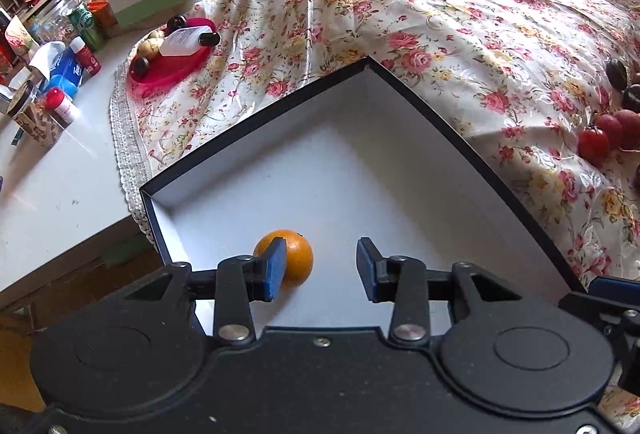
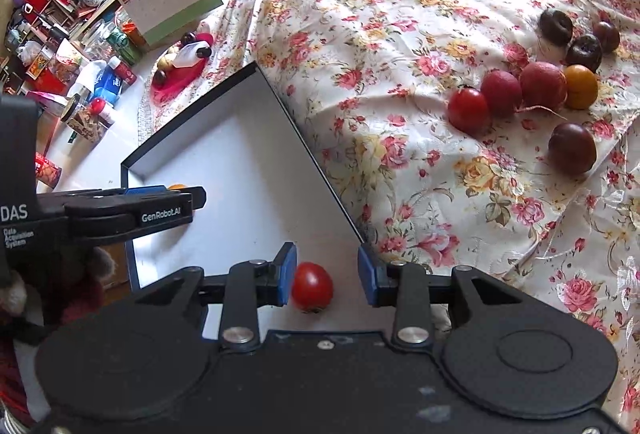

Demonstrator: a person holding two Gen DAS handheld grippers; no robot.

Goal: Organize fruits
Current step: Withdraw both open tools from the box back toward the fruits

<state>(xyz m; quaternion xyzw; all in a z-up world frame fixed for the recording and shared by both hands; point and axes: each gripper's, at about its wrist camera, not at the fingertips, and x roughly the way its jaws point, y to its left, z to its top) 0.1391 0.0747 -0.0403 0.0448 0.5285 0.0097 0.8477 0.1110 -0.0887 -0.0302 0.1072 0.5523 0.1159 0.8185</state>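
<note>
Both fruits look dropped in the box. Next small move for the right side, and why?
Probably lift the right hand-held gripper clear and swing toward the fruit pile, perhaps the red tomato. Its jaws stand open, the tomato in the box sits loose between them, and several fruits lie on the floral cloth.

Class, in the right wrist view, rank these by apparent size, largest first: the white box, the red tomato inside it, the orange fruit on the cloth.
1. white box
2./3. red tomato and orange fruit look alike; the tomato sits nearer the camera, so unranked.
</note>
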